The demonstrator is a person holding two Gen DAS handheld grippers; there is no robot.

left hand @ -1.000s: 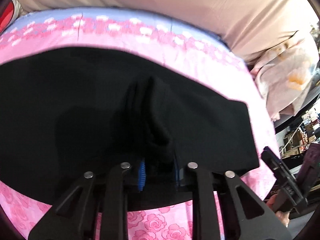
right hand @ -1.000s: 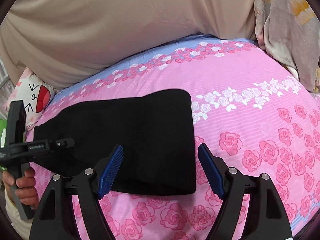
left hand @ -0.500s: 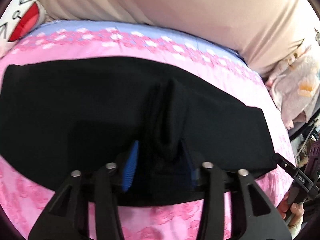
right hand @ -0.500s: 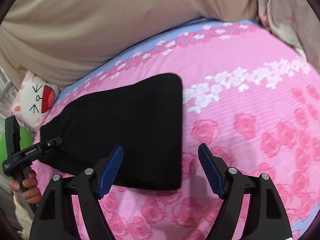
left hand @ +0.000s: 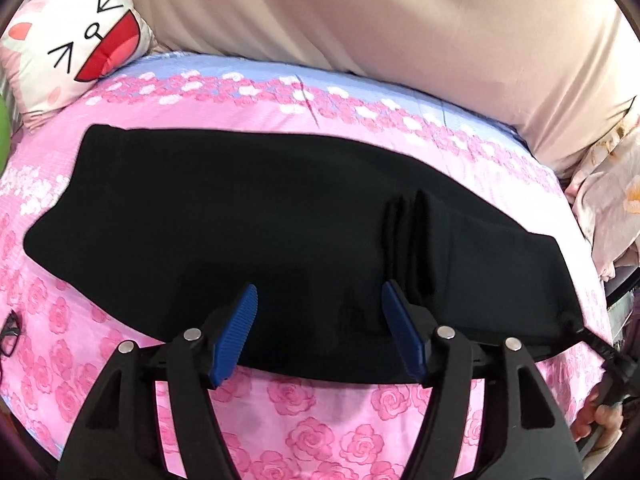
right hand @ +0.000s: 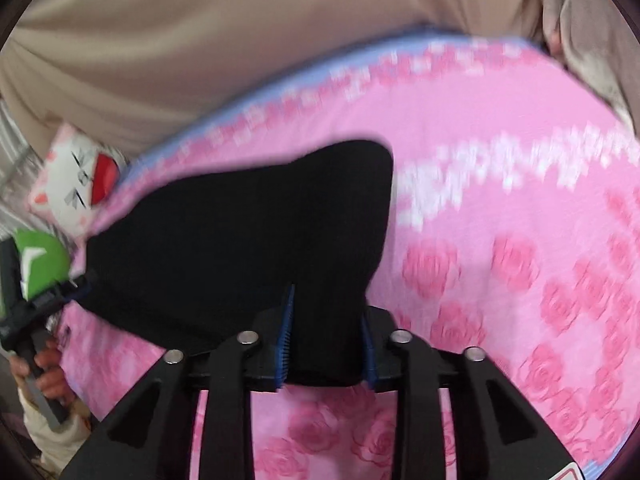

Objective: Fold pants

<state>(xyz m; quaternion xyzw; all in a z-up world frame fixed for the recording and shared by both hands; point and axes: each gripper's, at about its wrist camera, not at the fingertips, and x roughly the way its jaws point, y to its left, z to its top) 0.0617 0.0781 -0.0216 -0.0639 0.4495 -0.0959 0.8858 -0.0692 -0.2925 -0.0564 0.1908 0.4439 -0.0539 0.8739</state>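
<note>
The black pants [left hand: 248,232] lie folded lengthwise across the pink rose bedspread [left hand: 320,412], with a pinched ridge near their right part. My left gripper [left hand: 320,328] is open above the pants' near edge, its blue pads apart and holding nothing. In the right wrist view the pants [right hand: 248,232] show as a black band, and my right gripper [right hand: 326,336] is shut on their near right corner. The right gripper also shows at the far right of the left wrist view [left hand: 612,364], at the pants' end.
A cat-face pillow [left hand: 76,36] lies at the bed's far left corner. A beige cover [left hand: 380,20] runs along the back. A floral blanket [left hand: 612,200] is at the right edge. A green object [right hand: 40,260] sits by the left gripper.
My left gripper opened, let go of the pants and pulled back. My right gripper moved in and closed on the pants' near right corner.
</note>
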